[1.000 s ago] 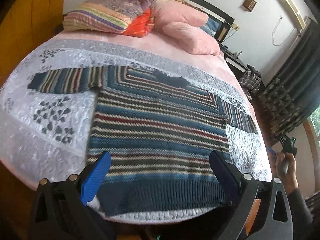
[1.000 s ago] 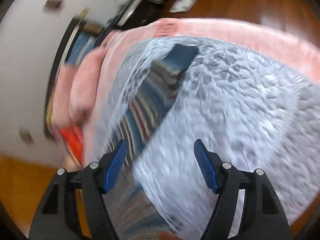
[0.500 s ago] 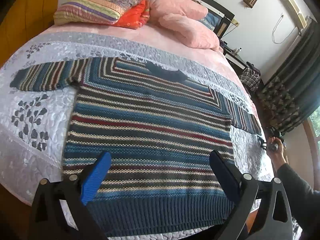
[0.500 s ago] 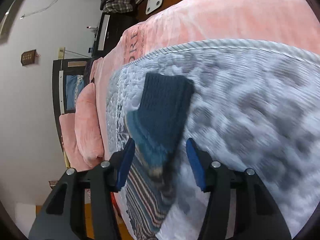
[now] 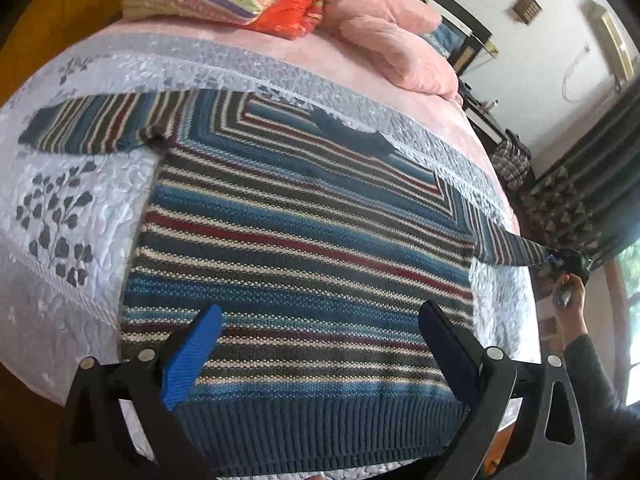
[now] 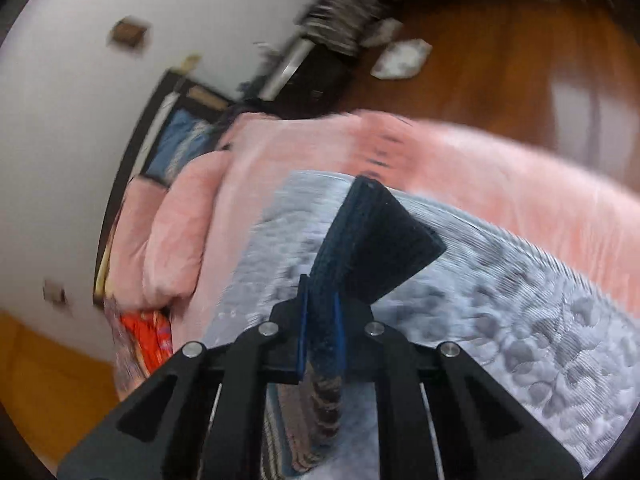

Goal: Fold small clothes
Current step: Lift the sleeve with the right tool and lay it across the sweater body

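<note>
Our right gripper (image 6: pixel 320 332) clamps the sweater (image 5: pixel 296 248) cuff; left gripper (image 5: pixel 320 344) gapes above the hem; pink pillows (image 5: pixel 384 36), probably, lie beyond.

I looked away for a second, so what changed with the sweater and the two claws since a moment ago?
The right claw closed in on the sweater's sleeve cuff and shut on it; a second ago it was open, short of the sleeve. The left claw moved in slightly over the hem, still open and empty. The sweater body stayed flat on the quilt, pillows unmoved.
</note>
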`<action>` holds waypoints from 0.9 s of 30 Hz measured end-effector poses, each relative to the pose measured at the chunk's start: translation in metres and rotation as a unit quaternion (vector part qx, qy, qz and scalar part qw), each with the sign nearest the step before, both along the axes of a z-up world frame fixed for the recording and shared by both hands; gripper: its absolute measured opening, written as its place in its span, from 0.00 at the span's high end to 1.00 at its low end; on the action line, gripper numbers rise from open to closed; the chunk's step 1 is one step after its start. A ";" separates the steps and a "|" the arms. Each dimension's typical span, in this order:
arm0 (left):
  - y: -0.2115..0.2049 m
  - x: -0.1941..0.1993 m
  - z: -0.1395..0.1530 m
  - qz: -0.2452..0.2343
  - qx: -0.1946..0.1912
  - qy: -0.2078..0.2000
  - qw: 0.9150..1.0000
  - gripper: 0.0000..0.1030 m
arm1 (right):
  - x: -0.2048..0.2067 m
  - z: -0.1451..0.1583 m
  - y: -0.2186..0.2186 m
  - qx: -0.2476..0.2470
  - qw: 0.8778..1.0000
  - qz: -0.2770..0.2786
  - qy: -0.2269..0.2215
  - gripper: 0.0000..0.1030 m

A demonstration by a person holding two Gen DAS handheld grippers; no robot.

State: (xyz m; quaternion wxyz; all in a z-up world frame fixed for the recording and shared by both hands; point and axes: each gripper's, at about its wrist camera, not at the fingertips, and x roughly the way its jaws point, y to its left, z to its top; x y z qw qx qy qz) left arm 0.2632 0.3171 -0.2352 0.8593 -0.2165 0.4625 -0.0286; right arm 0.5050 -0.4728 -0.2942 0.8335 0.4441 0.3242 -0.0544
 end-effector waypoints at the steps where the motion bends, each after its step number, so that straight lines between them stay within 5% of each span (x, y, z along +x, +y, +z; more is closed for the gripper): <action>1: 0.005 -0.001 0.000 0.003 -0.010 0.003 1.000 0.04 | 0.002 0.018 0.015 -0.030 0.999 0.013 -0.006 0.91; 7: 0.020 -0.010 0.017 0.007 -0.005 -0.021 1.000 0.04 | 0.006 0.111 0.126 -0.161 0.981 0.093 -0.062 0.92; 15: 0.030 -0.006 0.038 0.000 0.005 -0.042 0.999 0.04 | -0.004 0.160 0.293 -0.279 0.936 0.192 -0.098 0.92; 21: 0.038 0.012 0.048 0.008 0.016 -0.058 0.998 0.04 | -0.010 0.128 0.417 -0.352 0.891 0.274 -0.087 0.92; 27: 0.041 0.048 0.041 -0.009 0.000 -0.056 0.998 0.04 | -0.010 0.039 0.532 -0.425 0.832 0.356 -0.037 0.92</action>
